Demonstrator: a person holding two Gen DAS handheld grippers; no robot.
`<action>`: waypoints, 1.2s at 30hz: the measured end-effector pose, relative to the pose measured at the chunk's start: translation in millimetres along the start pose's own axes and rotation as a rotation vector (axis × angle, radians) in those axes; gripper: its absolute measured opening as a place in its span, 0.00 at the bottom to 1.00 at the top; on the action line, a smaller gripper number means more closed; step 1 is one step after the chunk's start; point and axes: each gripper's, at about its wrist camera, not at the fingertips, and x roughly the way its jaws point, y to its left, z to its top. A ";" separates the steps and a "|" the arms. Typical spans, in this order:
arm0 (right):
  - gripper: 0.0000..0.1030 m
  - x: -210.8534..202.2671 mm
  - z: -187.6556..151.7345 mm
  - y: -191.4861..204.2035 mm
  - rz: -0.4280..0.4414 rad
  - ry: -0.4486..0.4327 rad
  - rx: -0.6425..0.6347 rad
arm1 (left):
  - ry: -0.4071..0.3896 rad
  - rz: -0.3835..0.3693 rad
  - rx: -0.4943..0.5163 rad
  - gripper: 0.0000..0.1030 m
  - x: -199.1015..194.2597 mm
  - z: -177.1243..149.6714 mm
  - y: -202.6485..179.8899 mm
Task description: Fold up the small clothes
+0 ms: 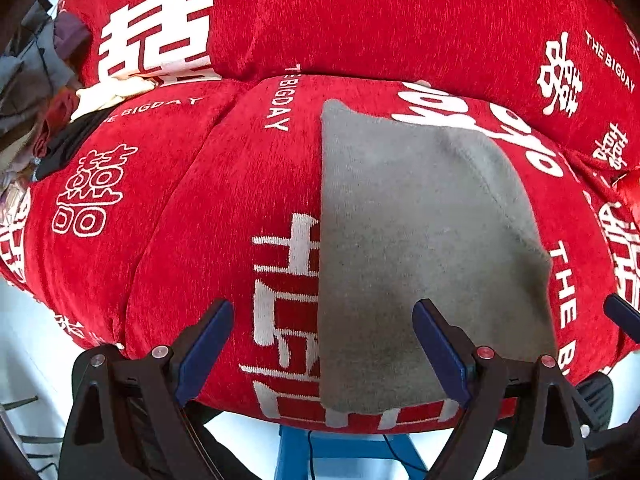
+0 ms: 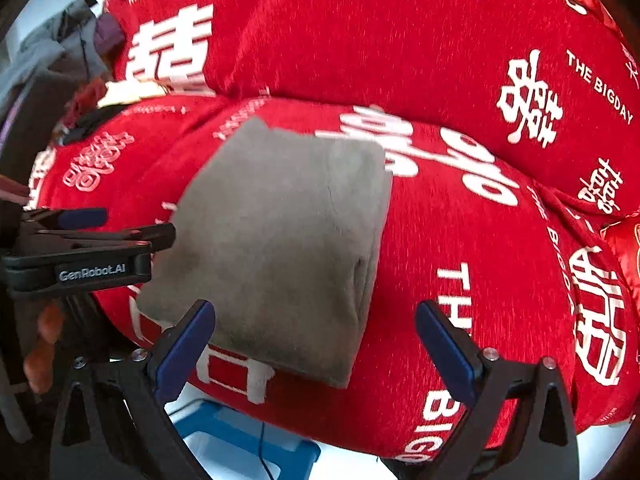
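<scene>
A small grey garment [image 1: 420,248] lies folded flat on the red sofa seat cushion [image 1: 224,200]. My left gripper [image 1: 320,344] is open and empty, held just above the garment's near left edge. In the right wrist view the grey garment [image 2: 288,240] shows as a folded rectangle with a doubled right edge. My right gripper [image 2: 316,344] is open and empty over the garment's near right corner. The left gripper [image 2: 84,240] shows side-on at the garment's left edge.
The red sofa back cushions [image 1: 380,20] with white lettering rise behind the seat. A pile of mixed clothes [image 1: 48,92] lies at the far left end. A blue stool [image 1: 344,456] stands on the white floor below the seat's front edge.
</scene>
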 end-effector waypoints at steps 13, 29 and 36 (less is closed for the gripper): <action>0.98 26.7 7.6 0.4 -0.033 0.114 0.002 | 0.054 -0.027 0.025 0.89 18.4 3.7 -5.6; 0.98 42.1 11.4 -4.9 -0.026 0.163 0.034 | 0.060 -0.037 0.008 0.89 25.5 8.3 -6.1; 0.98 40.8 13.4 -9.3 -0.020 0.157 0.049 | 0.060 -0.028 0.011 0.89 25.1 8.9 -6.9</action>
